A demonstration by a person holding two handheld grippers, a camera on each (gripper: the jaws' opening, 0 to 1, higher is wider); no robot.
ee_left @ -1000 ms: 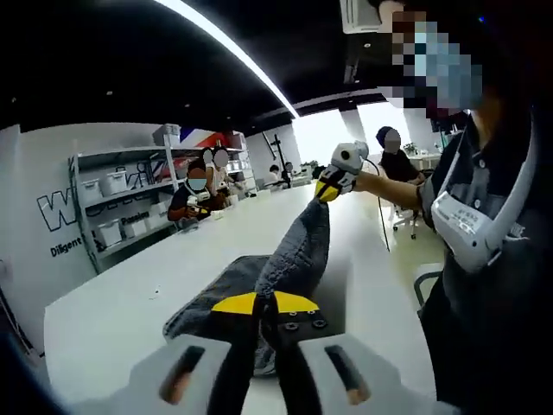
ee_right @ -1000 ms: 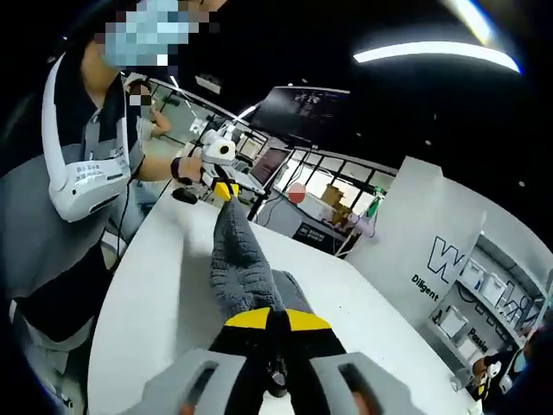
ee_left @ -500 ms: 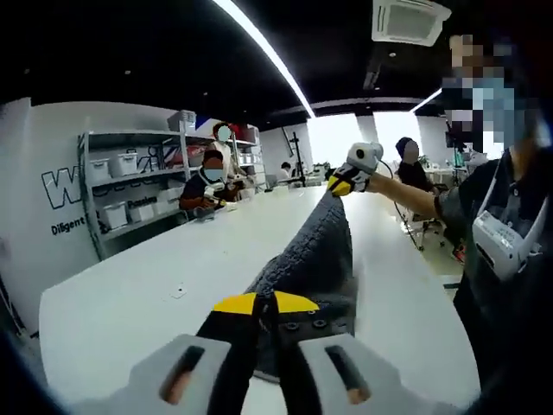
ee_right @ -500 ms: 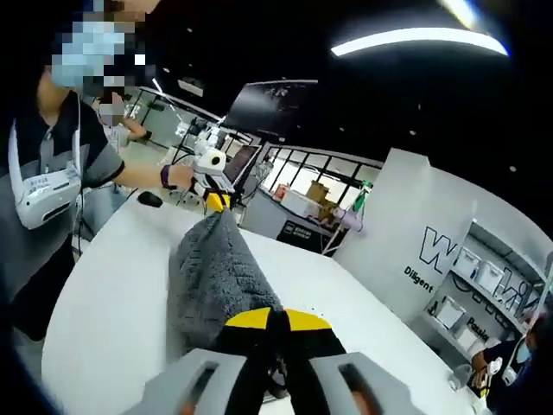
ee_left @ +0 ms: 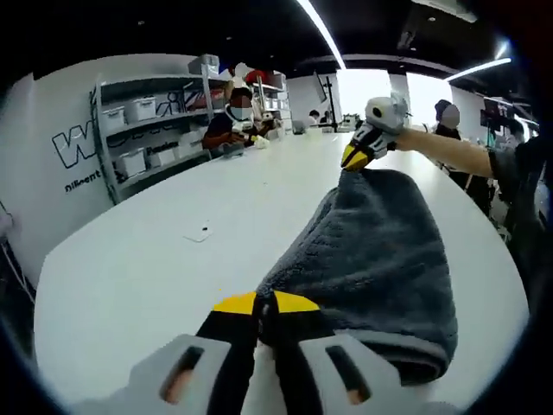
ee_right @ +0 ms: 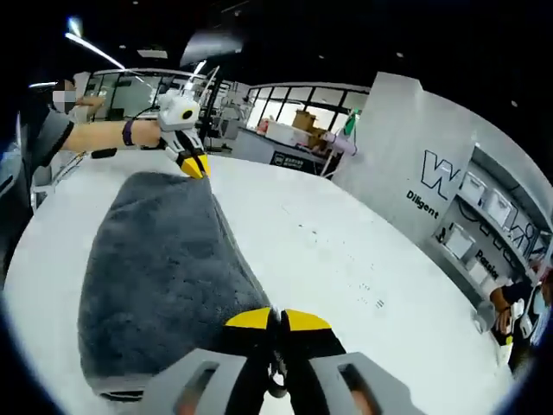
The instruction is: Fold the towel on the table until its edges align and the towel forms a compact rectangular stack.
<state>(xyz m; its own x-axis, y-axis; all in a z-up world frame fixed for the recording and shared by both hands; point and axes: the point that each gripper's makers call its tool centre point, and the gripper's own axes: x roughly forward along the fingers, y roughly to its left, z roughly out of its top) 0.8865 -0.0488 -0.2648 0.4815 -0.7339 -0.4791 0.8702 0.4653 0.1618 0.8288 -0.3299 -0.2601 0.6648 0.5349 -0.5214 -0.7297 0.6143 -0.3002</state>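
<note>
Both tongs (ee_left: 265,304) (ee_right: 278,322) grip the grey towel (ee_left: 380,242) over the table (ee_left: 173,259).

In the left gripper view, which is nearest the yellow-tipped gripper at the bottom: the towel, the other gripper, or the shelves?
1. Towel: clamped in the left gripper.
2. Right gripper: at the towel's far corner.
3. Shelves: against the far wall.

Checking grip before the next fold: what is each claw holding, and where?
Both hold the grey terry towel. The left claw and the right claw are each shut on a corner at opposite ends of one edge.
</note>
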